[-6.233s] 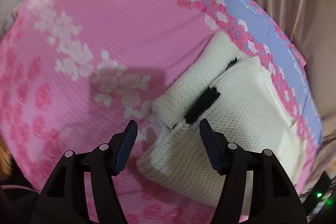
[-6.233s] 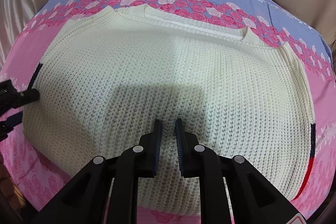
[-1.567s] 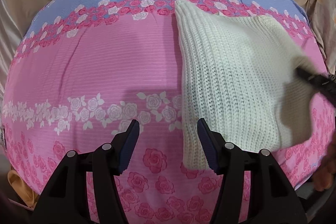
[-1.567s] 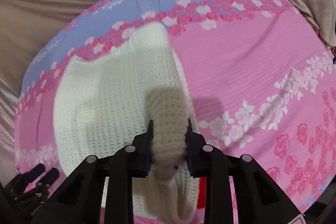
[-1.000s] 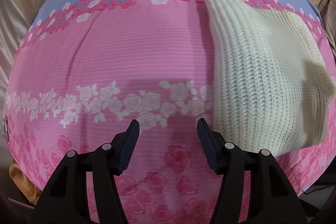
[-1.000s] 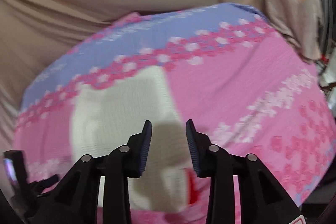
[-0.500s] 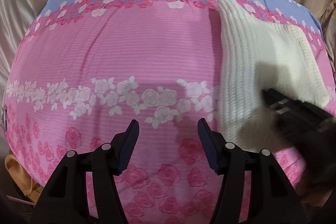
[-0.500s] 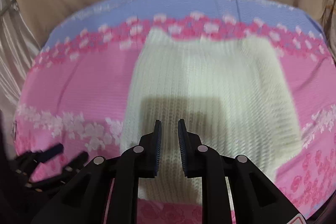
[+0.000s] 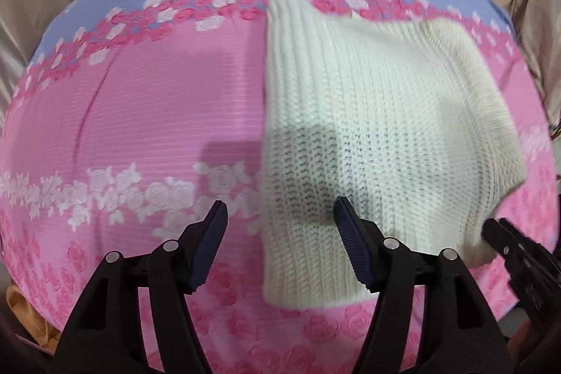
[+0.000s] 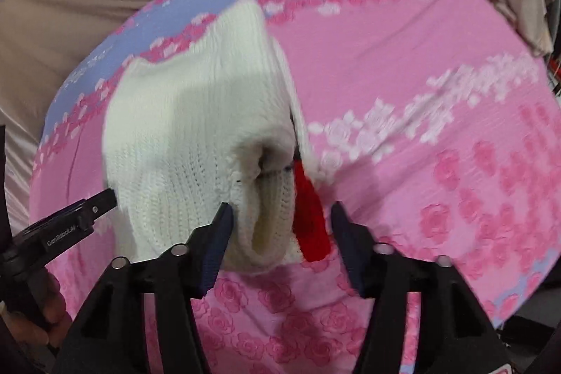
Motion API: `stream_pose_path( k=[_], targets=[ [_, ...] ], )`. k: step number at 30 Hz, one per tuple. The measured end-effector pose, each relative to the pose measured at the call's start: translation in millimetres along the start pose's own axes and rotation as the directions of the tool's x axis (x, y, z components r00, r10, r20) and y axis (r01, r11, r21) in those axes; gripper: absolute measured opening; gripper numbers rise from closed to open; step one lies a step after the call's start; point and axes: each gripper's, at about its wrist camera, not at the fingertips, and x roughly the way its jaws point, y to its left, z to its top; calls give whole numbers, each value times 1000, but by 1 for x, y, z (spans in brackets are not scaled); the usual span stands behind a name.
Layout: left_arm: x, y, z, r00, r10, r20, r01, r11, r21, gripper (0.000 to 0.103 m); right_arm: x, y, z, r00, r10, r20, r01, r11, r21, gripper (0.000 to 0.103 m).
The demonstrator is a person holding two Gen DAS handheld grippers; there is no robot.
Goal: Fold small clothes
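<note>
Your cream knit sweater (image 9: 368,114) lay folded into a thick pad on the pink rose-print bedsheet (image 9: 140,100), toward the right of the left wrist view, its far corner reaching the blue band of the sheet. Your left claw (image 9: 278,244) stood wide and held nothing, straddling the sweater's left edge: one finger over bare sheet, the other over the knit. Your right claw (image 10: 280,240) was also spread wide and empty, with the rolled near end of the sweater (image 10: 217,142) sitting between its fingers and a red strip of trim (image 10: 310,226) showing just beside that roll. The left claw's tip (image 10: 87,209) showed at the sweater's other side in the right wrist view. This was a chunky, loose knit, so you could expect it to be soft, floppy and springy rather than slippery; the layers looked bulky and would probably puff back open if released carelessly. It looked light enough for one claw, but a pinch on one layer would likely stretch the stitches and let the rest slump. Your best hold was probably at the near folded edge, biting through all the layers at once, one claw at each near corner, so the pad moved as one piece.
</note>
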Motion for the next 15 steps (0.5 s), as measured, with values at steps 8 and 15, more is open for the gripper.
stream_pose_path(
  k=[8,15],
  targets=[
    [2,4,-12,1000,28,-14,-27,1000,12,64,-43,-28,-14,995,-10,95,4,998,61,0],
    [-4,4,-14,1000,18,-6,-18,1000,18,64,-39,-48,-31,997,12,76,-25,985,170,17]
  ],
)
